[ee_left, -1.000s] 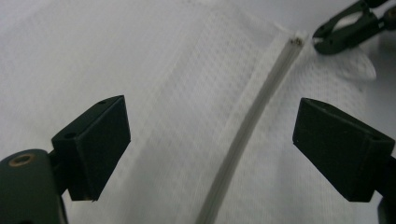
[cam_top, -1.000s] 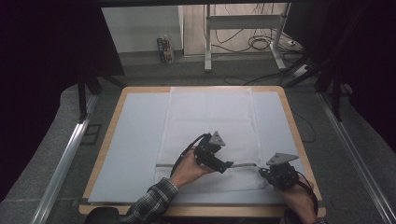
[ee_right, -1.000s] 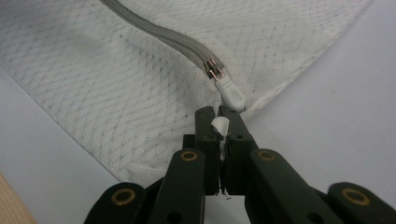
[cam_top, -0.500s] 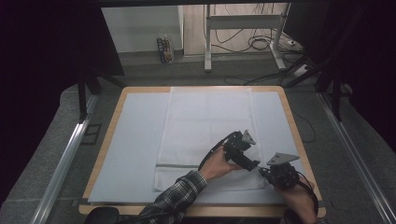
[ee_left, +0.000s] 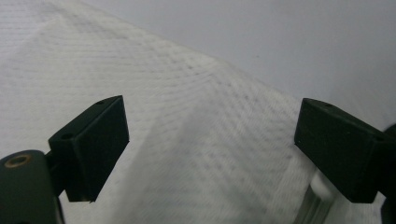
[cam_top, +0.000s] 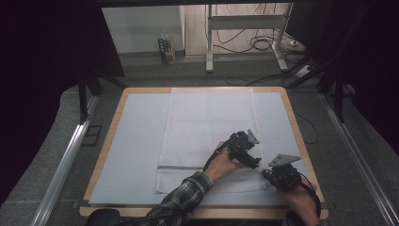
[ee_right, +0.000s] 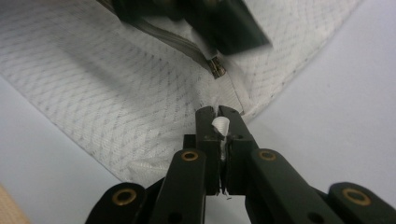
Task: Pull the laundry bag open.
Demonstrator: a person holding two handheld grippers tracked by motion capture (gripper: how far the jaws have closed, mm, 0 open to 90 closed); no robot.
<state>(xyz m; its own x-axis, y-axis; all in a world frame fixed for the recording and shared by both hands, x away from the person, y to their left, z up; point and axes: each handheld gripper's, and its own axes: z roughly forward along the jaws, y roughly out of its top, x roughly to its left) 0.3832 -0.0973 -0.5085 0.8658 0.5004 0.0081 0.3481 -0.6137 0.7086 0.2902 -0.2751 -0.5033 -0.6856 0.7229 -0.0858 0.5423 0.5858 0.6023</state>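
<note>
The long white waffle-weave cloth (cam_top: 207, 136) lies lengthwise down the pale table mat (cam_top: 131, 150). The right gripper (ee_right: 218, 122) pinches its near right corner; the left gripper (ee_left: 210, 140), jaws spread, hovers just beside, over the hem.

The far half of the table (cam_top: 141, 122) lies open, with only the flat cloth (cam_top: 207, 122) on it. Near the front right corner the left gripper (cam_top: 244, 149) and right gripper (cam_top: 278, 175) crowd close together, leaving a narrow gap between them. The left's jaws stand wide above the cloth.
</note>
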